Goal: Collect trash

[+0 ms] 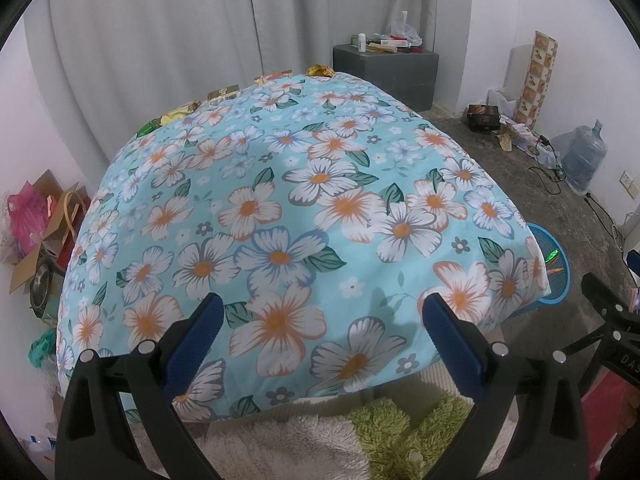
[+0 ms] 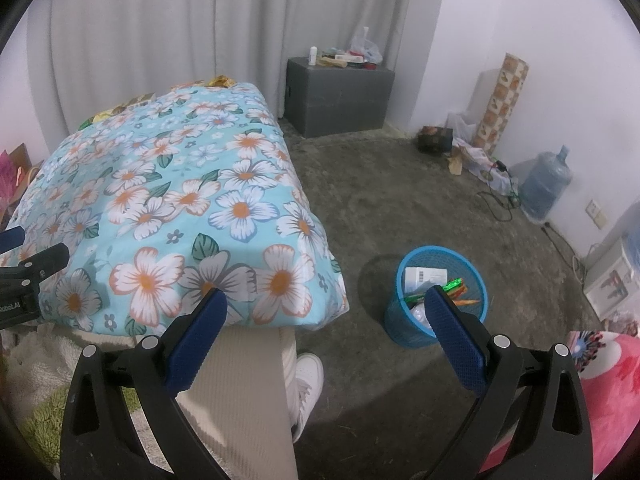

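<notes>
A table under a blue floral cloth [image 1: 304, 208] fills the left wrist view and shows in the right wrist view [image 2: 160, 184]. Several shiny wrappers lie along its far edge: a gold one [image 1: 320, 70], a boxy one [image 1: 222, 93], a yellow one [image 1: 180, 114], a green one [image 1: 146, 129]. The gold wrapper [image 2: 219, 80] also shows from the right. A blue mesh bin [image 2: 440, 296] on the floor right of the table holds wrappers and paper; its rim peeks out in the left wrist view [image 1: 556, 276]. My left gripper [image 1: 322, 314] is open and empty over the near cloth. My right gripper [image 2: 326, 308] is open and empty beside the bin.
A grey box [image 2: 340, 96] with clutter stands at the back by the curtain. A water jug [image 2: 546, 184], cables and a patterned roll [image 2: 502, 104] line the right wall. Cardboard and bags [image 1: 36, 224] pile up left of the table. The person's leg and shoe [image 2: 308, 376] are below.
</notes>
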{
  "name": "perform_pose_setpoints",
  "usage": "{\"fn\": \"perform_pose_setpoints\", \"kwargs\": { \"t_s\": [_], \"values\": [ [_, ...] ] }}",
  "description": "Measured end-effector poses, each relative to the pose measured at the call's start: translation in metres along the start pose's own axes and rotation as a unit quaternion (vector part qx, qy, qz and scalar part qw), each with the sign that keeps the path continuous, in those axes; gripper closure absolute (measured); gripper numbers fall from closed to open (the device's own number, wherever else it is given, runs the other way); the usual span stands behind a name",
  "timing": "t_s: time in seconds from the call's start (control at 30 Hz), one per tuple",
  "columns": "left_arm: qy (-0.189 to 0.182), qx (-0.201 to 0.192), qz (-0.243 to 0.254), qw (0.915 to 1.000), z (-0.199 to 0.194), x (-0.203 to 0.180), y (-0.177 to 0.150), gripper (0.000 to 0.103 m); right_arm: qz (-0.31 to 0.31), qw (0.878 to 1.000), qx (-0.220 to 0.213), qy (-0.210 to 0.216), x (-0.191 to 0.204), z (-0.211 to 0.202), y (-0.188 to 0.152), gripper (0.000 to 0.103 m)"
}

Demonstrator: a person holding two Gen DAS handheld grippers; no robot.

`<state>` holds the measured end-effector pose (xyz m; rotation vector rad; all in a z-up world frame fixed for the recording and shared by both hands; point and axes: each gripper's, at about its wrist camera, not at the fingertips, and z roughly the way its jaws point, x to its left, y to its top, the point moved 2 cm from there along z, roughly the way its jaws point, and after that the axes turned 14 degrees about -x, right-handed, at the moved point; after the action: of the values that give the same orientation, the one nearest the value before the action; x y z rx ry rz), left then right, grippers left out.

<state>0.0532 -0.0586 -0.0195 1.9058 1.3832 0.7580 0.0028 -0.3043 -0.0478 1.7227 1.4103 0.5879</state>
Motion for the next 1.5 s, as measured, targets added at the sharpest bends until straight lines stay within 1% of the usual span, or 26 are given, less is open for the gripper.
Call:
{"fn": "perform_pose_setpoints", "kwargs": {
  "t_s": [1.5],
  "values": [
    [-0.001,0.001,0.001,1.0,0.0016,0.0016,0.0005,0.006,-0.004,1.0,-0.001,0.004,0.0024,-0.0007,0.0016,0.008]
  ]
}}
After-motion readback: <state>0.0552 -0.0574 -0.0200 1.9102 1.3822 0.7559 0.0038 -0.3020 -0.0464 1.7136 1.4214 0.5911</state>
